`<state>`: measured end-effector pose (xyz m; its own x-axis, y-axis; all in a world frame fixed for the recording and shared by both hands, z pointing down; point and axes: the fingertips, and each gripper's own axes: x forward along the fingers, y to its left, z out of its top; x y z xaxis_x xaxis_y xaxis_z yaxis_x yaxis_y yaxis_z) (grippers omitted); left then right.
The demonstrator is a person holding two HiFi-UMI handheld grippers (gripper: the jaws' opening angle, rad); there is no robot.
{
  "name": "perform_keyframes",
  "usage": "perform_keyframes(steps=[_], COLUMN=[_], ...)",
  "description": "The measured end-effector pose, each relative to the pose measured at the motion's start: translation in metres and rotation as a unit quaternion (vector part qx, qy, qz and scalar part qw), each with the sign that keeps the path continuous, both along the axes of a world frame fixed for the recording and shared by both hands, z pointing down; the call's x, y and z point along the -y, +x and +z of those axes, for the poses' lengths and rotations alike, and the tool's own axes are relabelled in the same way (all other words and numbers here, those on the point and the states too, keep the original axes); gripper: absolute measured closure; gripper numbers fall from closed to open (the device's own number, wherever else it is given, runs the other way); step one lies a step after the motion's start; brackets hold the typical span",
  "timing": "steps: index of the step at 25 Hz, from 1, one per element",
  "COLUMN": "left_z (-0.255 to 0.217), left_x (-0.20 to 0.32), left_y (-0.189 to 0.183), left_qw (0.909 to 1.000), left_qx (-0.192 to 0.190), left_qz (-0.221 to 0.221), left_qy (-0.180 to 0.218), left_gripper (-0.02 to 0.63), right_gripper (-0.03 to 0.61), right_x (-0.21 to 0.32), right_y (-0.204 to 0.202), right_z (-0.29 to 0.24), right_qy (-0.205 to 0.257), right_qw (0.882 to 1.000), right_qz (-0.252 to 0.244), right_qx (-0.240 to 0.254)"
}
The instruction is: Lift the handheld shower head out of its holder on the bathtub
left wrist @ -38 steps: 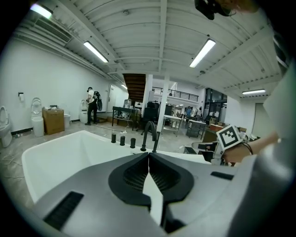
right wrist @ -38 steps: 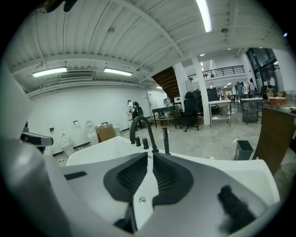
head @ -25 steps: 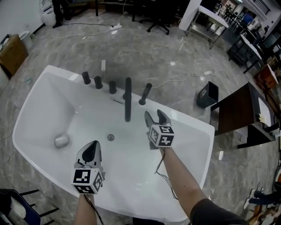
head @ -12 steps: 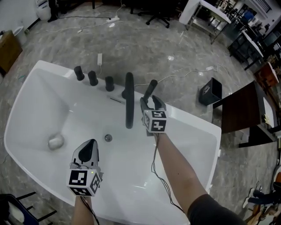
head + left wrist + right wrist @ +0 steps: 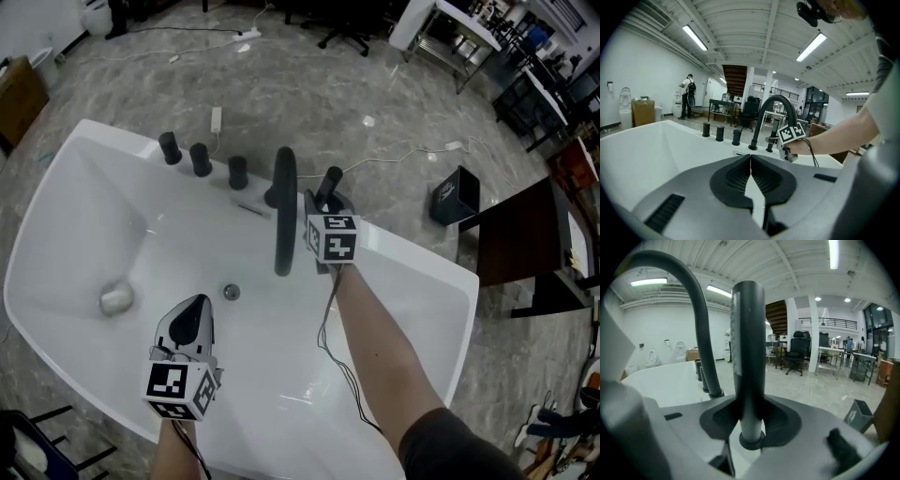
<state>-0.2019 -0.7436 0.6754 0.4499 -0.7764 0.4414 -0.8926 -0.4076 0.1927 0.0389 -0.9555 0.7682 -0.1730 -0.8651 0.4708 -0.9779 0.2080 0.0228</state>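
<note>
Since a second ago the right gripper (image 5: 328,201) has gone from over the basin to the fittings on the far rim. The left gripper (image 5: 194,306) sits roughly where it was.

- White bathtub (image 5: 84,216) fills the head view.
- Black arched faucet spout (image 5: 284,211) reaches over the basin.
- Handheld shower head (image 5: 749,357) stands upright in its holder (image 5: 751,444) on the rim, just right of the spout.
- Right fingers are closing on the shower head's handle. The pads look to touch both sides, just above the holder.
- Left fingers are pressed together with nothing between them, over the near side of the tub.
- Three black knobs (image 5: 200,159) stand left of the spout.
</note>
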Motion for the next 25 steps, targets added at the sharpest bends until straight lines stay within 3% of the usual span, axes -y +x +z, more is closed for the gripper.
perform_keyframes(steps=[10, 25], left_z=[-0.030, -0.136], left_x=[-0.004, -0.079], left_y=[-0.009, -0.008], left_qw=[0.9999, 0.9984], left_qx=[0.009, 0.001], left_qz=[-0.005, -0.007], left_qy=[0.010, 0.056], left_gripper=[0.598, 0.598], right_gripper=[0.451, 0.451], right_x=[-0.015, -0.114], right_y=[-0.004, -0.004], right_z=[-0.041, -0.206], right_qy=[0.020, 0.109], right_qw=[1.000, 0.993], right_qz=[-0.021, -0.045], right_qx=[-0.005, 0.018])
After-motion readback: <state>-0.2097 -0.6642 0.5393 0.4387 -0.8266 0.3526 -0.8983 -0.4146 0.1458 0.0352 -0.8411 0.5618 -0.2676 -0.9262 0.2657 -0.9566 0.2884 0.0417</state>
